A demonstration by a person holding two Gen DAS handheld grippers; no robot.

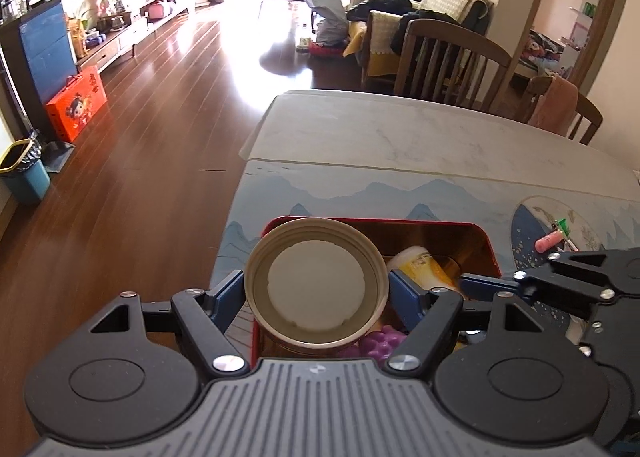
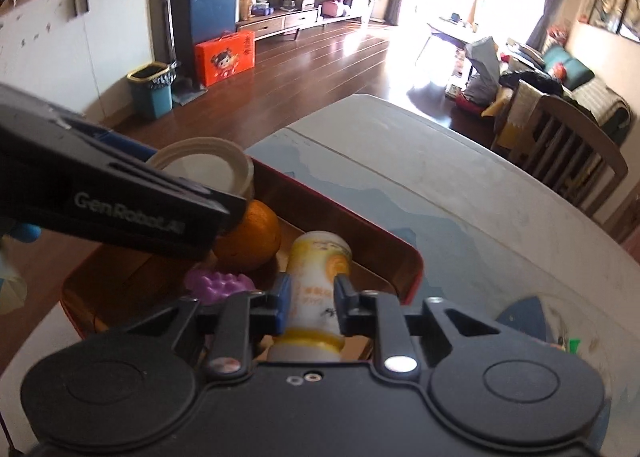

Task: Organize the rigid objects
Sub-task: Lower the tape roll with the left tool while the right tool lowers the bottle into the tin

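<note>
My left gripper [image 1: 316, 293] is shut on a round beige jar [image 1: 316, 287], seen end-on with its white base, held over the left end of a red tin box [image 1: 486, 245]. My right gripper [image 2: 310, 297] is shut on a yellow-and-white bottle [image 2: 320, 273] lying inside the same box [image 2: 412, 269]. An orange [image 2: 250, 239] and a purple grape toy [image 2: 220, 285] lie in the box beside the bottle. The jar [image 2: 208, 169] and the left gripper's black body [image 2: 120, 209] show at the left in the right wrist view.
The box sits on a table with a blue mountain-print mat [image 1: 360, 193]. A pink tube [image 1: 550, 241] and a green item [image 1: 562, 225] lie on the mat to the right. Wooden chairs [image 1: 444, 61] stand behind the table. A blue bin [image 1: 24, 173] is on the floor at left.
</note>
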